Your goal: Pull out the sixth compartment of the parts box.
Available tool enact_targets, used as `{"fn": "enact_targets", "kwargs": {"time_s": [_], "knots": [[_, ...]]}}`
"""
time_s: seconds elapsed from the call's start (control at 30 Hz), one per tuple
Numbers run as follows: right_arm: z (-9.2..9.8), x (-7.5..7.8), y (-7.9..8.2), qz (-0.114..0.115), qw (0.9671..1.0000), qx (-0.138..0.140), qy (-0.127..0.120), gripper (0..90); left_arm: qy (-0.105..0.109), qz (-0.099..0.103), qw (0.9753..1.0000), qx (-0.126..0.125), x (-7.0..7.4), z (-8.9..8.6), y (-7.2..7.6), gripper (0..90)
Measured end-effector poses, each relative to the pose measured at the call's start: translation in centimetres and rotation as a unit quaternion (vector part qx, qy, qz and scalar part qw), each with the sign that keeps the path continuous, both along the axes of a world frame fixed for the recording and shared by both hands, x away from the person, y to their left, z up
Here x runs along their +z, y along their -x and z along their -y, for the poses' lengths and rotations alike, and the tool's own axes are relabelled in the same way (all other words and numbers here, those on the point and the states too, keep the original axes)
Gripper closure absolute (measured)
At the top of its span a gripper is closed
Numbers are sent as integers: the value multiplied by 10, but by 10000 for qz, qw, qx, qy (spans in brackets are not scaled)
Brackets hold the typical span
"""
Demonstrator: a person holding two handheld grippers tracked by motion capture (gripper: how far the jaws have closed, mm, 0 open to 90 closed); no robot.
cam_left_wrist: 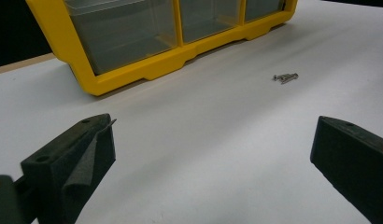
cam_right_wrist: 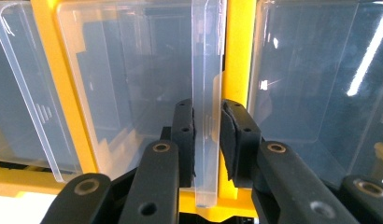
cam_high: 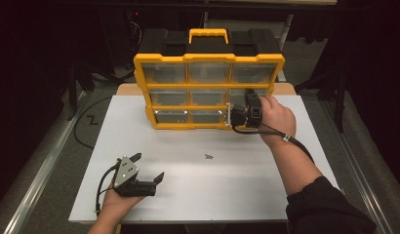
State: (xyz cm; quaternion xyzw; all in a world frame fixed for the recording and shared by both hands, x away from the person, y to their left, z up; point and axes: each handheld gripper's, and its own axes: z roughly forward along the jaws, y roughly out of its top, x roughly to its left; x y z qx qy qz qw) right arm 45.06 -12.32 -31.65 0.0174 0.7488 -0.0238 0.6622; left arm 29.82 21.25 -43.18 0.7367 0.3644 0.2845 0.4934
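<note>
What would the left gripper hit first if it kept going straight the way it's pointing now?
Probably the small screws lying on the white table, slightly right of the line between its open jaws. Past them stands the yellow organizer, though depth is hard to judge.

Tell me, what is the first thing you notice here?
The big yellow-and-black plastic organizer case with clear drawers stands at the far side of the white table. The right hand-held gripper is clamped on a clear plastic drawer's handle at its lower right. A few tiny metal screws lie mid-table, and the left hand-held gripper hovers open near the front edge.
</note>
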Motion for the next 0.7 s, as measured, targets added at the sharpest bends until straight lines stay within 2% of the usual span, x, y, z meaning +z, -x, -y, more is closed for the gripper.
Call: {"fn": "enact_targets", "kwargs": {"time_s": [0.7], "knots": [[0,1,2,-45,10000,6,-66,781,7,8,10000,6,1,-1,0,9]]}}
